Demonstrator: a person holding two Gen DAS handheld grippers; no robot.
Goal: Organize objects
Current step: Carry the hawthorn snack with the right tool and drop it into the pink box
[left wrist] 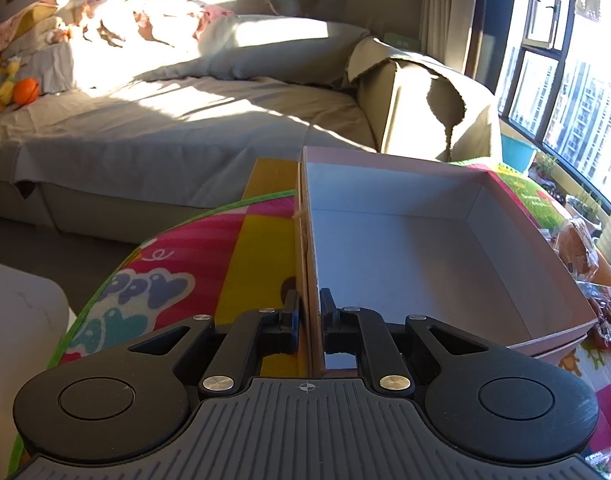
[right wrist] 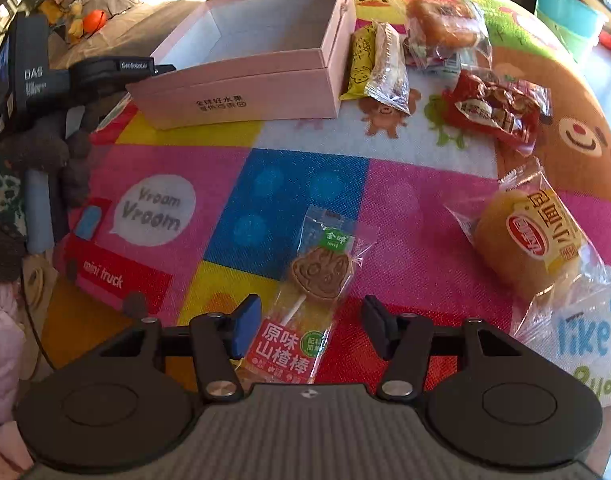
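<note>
1. My left tongs [left wrist: 309, 312] are pinched tight on the near wall of the empty pink cardboard box [left wrist: 537, 264].
2. My right tongs [right wrist: 311, 326] stand apart, with the clear-wrapped lollipop with the red label [right wrist: 305, 300] lying on the bright play mat [right wrist: 405, 216] between them, not squeezed.
3. The lollipop's long side points away from my right tongs, toward the box, so I think the right hand should take it.

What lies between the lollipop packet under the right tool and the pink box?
Right wrist view: only bare play mat between the lollipop packet and the pink box; the other snacks lie further right.
</note>
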